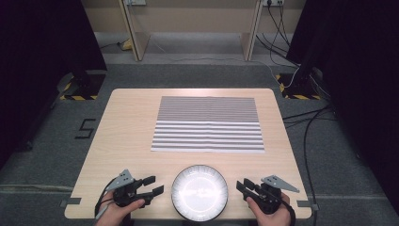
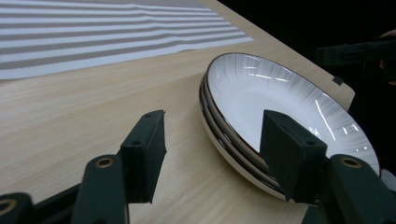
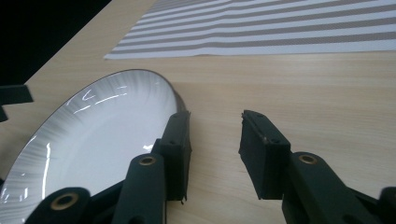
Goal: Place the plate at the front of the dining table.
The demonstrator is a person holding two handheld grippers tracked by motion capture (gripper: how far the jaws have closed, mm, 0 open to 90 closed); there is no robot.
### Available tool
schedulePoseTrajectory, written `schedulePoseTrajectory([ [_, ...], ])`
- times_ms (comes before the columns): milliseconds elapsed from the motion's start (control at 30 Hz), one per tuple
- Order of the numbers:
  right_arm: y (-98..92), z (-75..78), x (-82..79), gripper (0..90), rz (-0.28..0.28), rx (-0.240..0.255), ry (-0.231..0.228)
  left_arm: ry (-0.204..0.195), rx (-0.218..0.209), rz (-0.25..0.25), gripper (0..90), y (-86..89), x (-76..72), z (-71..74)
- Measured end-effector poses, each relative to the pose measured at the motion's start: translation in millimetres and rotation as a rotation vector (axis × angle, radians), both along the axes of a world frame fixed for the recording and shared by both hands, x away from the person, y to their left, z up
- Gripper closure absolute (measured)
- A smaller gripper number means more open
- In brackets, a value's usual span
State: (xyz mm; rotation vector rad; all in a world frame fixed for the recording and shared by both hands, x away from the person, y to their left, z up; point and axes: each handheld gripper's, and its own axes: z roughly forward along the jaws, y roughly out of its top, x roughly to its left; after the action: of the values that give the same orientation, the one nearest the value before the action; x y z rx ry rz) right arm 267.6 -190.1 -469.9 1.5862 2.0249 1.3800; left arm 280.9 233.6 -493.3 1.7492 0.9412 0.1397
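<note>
Plates (image 1: 200, 192) at table's (image 1: 127, 127) near edge, between two open claws.

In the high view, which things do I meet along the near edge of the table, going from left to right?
left gripper → stack of white plates → right gripper

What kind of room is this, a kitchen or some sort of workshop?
Probably a lab or recording studio, not a kitchen: black curtains flank the table, cables trail across grey carpet, and hazard-striped stand bases sit behind.
</note>
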Motion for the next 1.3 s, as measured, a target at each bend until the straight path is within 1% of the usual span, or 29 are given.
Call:
schedulePoseTrajectory([
  [33,7.1,0.4,2.1,66.7,0.031,-0.002,0.015,0.017,-0.001,-0.018,42.4,-6.4,1.9,-1.6],
  [67,7.1,0.4,2.1,66.7,0.031,-0.002,0.015,0.017,-0.001,-0.018,43.2,-6.4,1.9,-1.6],
  [100,12.6,0.4,3.9,68.6,0.053,-0.008,0.033,0.031,-0.002,-0.028,43.9,-10.0,2.7,-2.3],
  [133,14.2,-0.1,4.8,69.5,0.062,-0.01,0.036,0.042,-0.001,-0.043,44.7,-14.3,3.4,-2.5],
  [167,16.2,-0.4,5.5,70.5,0.071,-0.008,0.049,0.049,-0.003,-0.048,45.5,-16.2,3.8,-2.3],
  [200,16.2,-0.4,5.5,70.5,0.071,-0.008,0.049,0.049,-0.003,-0.048,45.8,-16.2,3.8,-2.3],
  [233,19.6,-2.1,7.2,71.5,0.086,-0.006,0.083,0.06,-0.004,-0.053,46.4,-18.6,4.7,-2.0],
  [267,19.6,-2.1,7.2,71.5,0.086,-0.006,0.083,0.06,-0.004,-0.053,46.9,-18.6,4.7,-2.0],
  [300,21.4,-4.2,8.3,72.2,0.096,-0.01,0.098,0.072,-0.003,-0.053,47.2,-19.7,5.8,-2.3],
  [333,21.4,-4.2,8.3,72.2,0.096,-0.01,0.098,0.072,-0.003,-0.053,47.5,-19.7,5.8,-2.3],
  [433,23.8,-5.7,8.5,73.4,0.11,-0.006,0.125,0.086,0.004,-0.055,48.2,-20.9,6.7,-3.2],
  [567,25.5,-6.6,9.2,74.6,0.118,-0.011,0.14,0.101,0.01,-0.062,48.9,-23.3,6.0,-4.4],
  [633,27.7,-7.6,10.2,76.8,0.135,-0.016,0.155,0.108,0.015,-0.067,50.5,-24.4,5.6,-4.7],
  [700,29.6,-8.1,10.5,77.1,0.139,-0.02,0.161,0.111,0.021,-0.076,51.4,-26.3,5.6,-4.9],
  [767,31.7,-9.6,10.9,77.3,0.141,-0.05,0.166,0.114,0.021,-0.078,51.8,-27.0,5.6,-5.1],
  [800,31.7,-9.6,10.9,77.3,0.141,-0.05,0.166,0.116,0.025,-0.08,51.8,-27.5,5.6,-5.4],
  [833,32.7,-10.4,10.5,77.6,0.126,-0.046,0.17,0.116,0.034,-0.08,53.1,-28.2,5.2,-5.6],
  [933,33.7,-8.4,9.9,79.0,0.119,-0.053,0.177,0.124,0.04,-0.086,54.3,-29.7,4.3,-6.3],
  [967,34.4,-6.7,9.8,79.9,0.119,-0.064,0.179,0.128,0.04,-0.087,54.9,-30.1,4.2,-6.4],
  [1000,36.1,-3.6,10.2,81.0,0.12,-0.089,0.18,0.131,0.041,-0.086,55.8,-30.4,4.1,-6.7],
  [1033,36.1,-3.6,10.2,81.0,0.12,-0.089,0.18,0.133,0.042,-0.086,55.8,-30.7,4.0,-6.9],
  [1067,37.0,-2.6,10.4,81.1,0.121,-0.101,0.181,0.135,0.042,-0.088,56.0,-31.0,3.9,-7.0],
  [1167,38.0,-1.3,11.6,81.4,0.12,-0.111,0.192,0.138,0.039,-0.092,56.7,-32.4,3.4,-6.9],
  [1200,38.3,-0.5,12.2,81.4,0.118,-0.11,0.202,0.14,0.038,-0.095,57.0,-33.2,3.4,-7.0],
  [1233,38.3,0.1,13.3,81.5,0.122,-0.116,0.209,0.143,0.04,-0.097,57.3,-34.0,3.4,-7.2],
  [1267,39.0,1.1,13.8,81.6,0.115,-0.114,0.225,0.142,0.045,-0.096,57.3,-34.8,3.3,-7.6],
  [1300,38.8,1.1,14.1,81.6,0.116,-0.113,0.228,0.138,0.051,-0.092,57.3,-35.2,3.5,-7.8],
])
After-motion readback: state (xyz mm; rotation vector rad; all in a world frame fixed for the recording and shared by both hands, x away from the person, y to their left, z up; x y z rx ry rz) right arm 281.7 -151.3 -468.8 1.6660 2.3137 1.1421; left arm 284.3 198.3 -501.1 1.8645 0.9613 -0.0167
